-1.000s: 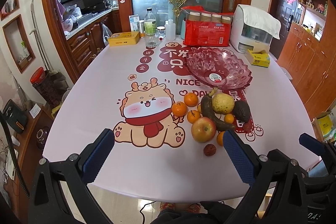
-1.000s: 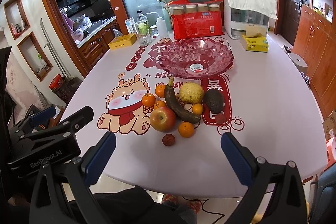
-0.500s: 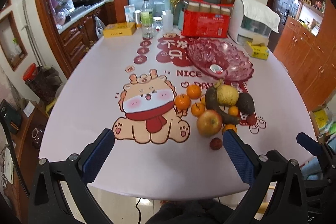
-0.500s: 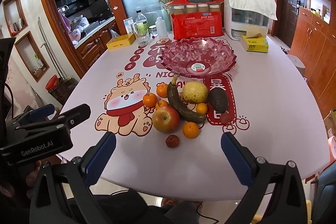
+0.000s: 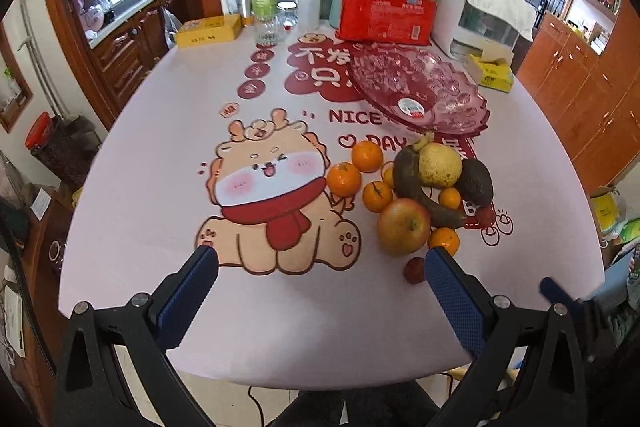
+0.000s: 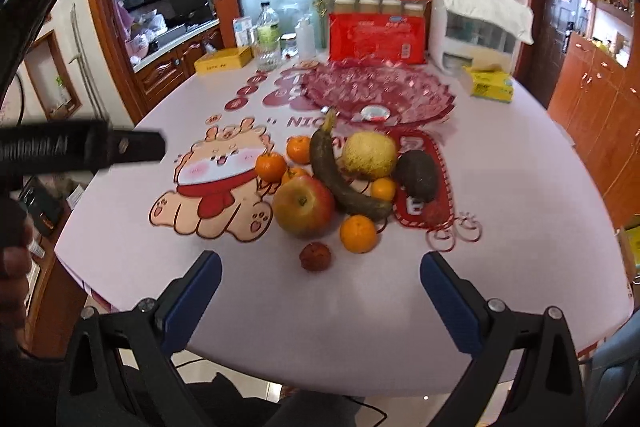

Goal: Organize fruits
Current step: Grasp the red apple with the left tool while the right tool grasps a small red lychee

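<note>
both grippers gape empty, fruit pile (image 6: 336, 183) lying ahead of right gripper (image 6: 320, 291).

The pale lilac printed cloth (image 5: 160, 131) covering the worktop carries the English words "NICE" and "DAY" in dark red beside a cartoon dragon, and above them large white Chinese characters on a red cloud shape, of which "不" and "只" can be read in the left wrist view. In the right wrist view the black body of the other handheld gripper (image 6: 80, 147) shows blurred white lettering that looks like "GenRobot.AI". The red plastic-wrapped pack of jars (image 5: 386, 15), the yellow flat box (image 5: 208, 31), the yellow tissue box (image 5: 494, 77) and the round sticker in the pink glass fruit bowl (image 5: 420, 87) all bear print too small to read.
</note>
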### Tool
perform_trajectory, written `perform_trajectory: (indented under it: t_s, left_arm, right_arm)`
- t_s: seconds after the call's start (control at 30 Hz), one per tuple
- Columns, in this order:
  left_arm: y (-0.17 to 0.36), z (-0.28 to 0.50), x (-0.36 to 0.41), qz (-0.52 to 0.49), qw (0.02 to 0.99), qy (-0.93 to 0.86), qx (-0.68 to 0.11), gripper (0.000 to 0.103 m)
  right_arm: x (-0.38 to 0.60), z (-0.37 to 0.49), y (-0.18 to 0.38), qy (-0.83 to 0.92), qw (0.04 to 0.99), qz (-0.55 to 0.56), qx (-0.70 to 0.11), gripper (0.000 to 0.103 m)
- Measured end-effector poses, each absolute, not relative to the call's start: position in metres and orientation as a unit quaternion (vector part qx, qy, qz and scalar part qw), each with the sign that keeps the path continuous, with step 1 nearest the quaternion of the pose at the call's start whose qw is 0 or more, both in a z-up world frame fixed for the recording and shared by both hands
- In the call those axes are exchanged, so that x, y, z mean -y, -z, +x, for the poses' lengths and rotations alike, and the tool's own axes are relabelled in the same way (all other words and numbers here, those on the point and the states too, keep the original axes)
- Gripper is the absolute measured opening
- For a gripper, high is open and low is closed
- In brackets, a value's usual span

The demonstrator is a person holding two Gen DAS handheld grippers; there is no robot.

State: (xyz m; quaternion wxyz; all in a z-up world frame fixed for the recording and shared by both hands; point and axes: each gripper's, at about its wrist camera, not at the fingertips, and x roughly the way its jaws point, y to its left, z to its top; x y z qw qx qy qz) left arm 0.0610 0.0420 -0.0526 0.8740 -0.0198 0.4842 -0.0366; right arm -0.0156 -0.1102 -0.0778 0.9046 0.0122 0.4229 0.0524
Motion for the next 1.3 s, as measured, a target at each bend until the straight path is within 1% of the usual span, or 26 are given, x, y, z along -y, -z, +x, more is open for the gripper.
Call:
perform_trajectory:
  t_s: [0.17,0.23,0.3,0.4,0.53,0.6,0.83,0.93,1.07,1.17,1.23,1.3]
  left_arm:
    - [0.072,0.086,-0.024,-0.008,0.855,0.050,-0.515,0.102]
    - [0.081,0.097,-0.017,-0.008,0.845,0.060,-0.531,0.102]
    - [0.092,0.108,-0.010,-0.010,0.833,0.068,-0.550,0.097]
    - [0.112,0.125,-0.002,-0.014,0.809,0.075,-0.582,0.096]
    - [0.132,0.142,0.008,-0.019,0.787,0.084,-0.611,0.096]
    - [0.143,0.150,0.014,-0.017,0.777,0.086,-0.624,0.096]
    - [0.170,0.173,0.032,-0.020,0.744,0.092,-0.661,0.095]
    - [0.178,0.181,0.039,-0.016,0.735,0.096,-0.670,0.091]
    - [0.189,0.188,0.047,-0.012,0.725,0.098,-0.682,0.089]
    - [0.201,0.196,0.051,-0.012,0.717,0.097,-0.690,0.089]
    - [0.206,0.197,0.054,-0.021,0.710,0.106,-0.696,0.083]
    - [0.209,0.197,0.058,-0.036,0.705,0.122,-0.698,0.066]
  right_arm:
    - [0.109,0.000,0.108,-0.076,0.892,-0.002,-0.445,0.091]
    - [0.108,0.005,0.120,-0.089,0.888,-0.009,-0.450,0.086]
    - [0.106,0.010,0.132,-0.103,0.884,-0.023,-0.456,0.081]
    - [0.101,0.018,0.150,-0.132,0.875,-0.043,-0.463,0.076]
    - [0.100,0.031,0.166,-0.155,0.866,-0.055,-0.472,0.063]
    - [0.100,0.038,0.174,-0.164,0.863,-0.061,-0.473,0.062]
    - [0.101,0.057,0.189,-0.209,0.848,-0.065,-0.483,0.055]
    - [0.104,0.064,0.195,-0.221,0.839,-0.057,-0.495,0.052]
    - [0.105,0.068,0.195,-0.234,0.838,-0.057,-0.489,0.044]
    - [0.104,0.070,0.196,-0.239,0.837,-0.057,-0.489,0.033]
    - [0.104,0.070,0.196,-0.240,0.836,-0.056,-0.490,0.033]
    - [0.107,0.073,0.195,-0.241,0.834,-0.054,-0.493,0.033]
